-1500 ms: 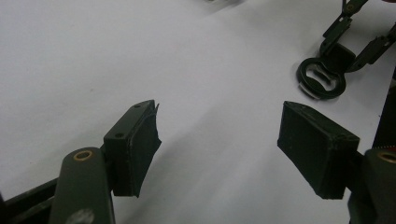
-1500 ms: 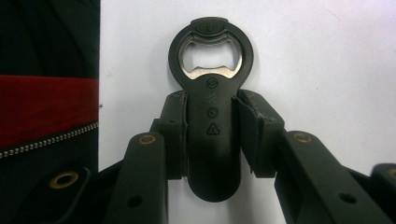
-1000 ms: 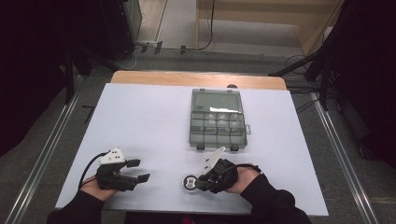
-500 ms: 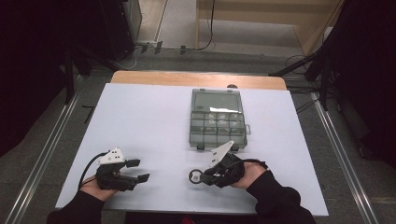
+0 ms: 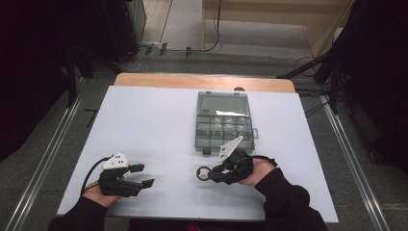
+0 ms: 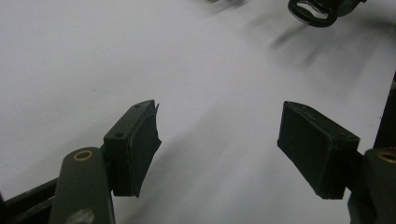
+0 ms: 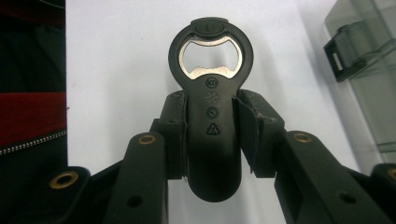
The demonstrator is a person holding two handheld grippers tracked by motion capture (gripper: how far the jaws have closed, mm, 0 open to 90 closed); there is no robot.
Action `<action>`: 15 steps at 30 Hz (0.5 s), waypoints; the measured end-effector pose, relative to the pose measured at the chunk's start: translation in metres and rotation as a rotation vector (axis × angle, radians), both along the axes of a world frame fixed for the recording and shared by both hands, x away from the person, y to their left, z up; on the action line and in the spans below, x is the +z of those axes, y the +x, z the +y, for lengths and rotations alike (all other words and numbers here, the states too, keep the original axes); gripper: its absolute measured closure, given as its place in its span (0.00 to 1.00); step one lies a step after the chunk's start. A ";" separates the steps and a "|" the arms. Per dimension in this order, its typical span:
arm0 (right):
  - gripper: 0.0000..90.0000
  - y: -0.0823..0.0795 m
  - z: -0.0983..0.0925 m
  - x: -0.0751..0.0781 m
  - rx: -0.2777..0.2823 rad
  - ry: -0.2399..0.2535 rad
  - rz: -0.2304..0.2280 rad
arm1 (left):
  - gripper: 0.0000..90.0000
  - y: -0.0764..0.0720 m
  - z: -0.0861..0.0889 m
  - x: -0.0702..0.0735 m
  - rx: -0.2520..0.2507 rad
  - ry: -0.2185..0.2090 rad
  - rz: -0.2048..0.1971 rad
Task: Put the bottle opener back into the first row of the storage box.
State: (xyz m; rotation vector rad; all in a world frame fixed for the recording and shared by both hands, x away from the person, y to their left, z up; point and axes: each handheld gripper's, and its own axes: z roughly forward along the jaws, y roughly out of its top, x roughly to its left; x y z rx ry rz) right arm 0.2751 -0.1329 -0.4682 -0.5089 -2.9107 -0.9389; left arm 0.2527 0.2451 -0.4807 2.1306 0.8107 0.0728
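Your right gripper [image 7: 212, 135] pinched the bottle opener [image 7: 212, 100] by its black handle, jaws pressed on both flanks, the metal-lined ring end pointing forward just above the white table [image 5: 144, 125], near its front edge. It looked light, stiff and smooth, so it could slip or pivot; the handle's mid-length seemed the safest hold. Your left gripper [image 6: 224, 144] was spread wide and held nothing. The clear compartment box [image 5: 224, 121] lay closed beyond the opener; I could not tell its contents

Left hand-held gripper [image 5: 142, 175] rests with jaws wide apart; right hand-held gripper [image 5: 211, 172] is clamped.
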 end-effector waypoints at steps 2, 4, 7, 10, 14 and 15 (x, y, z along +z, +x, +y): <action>0.73 0.002 -0.001 0.002 -0.009 -0.001 0.003 | 0.31 0.000 0.000 0.000 -0.001 0.000 0.000; 0.73 0.007 -0.003 0.004 -0.012 0.004 0.000 | 0.31 0.000 0.000 0.000 0.000 0.000 0.000; 0.73 0.009 -0.004 0.005 -0.011 0.006 0.000 | 0.32 0.000 0.000 0.000 -0.001 0.002 0.001; 0.73 0.013 -0.006 0.006 -0.016 0.004 0.005 | 0.32 0.000 0.000 0.000 -0.001 0.002 0.001; 0.73 0.018 -0.008 0.008 -0.034 0.004 0.014 | 0.31 0.000 0.000 0.000 -0.001 0.002 0.001; 0.73 0.018 -0.008 0.008 -0.034 0.004 0.014 | 0.31 0.000 0.000 0.000 -0.001 0.002 0.001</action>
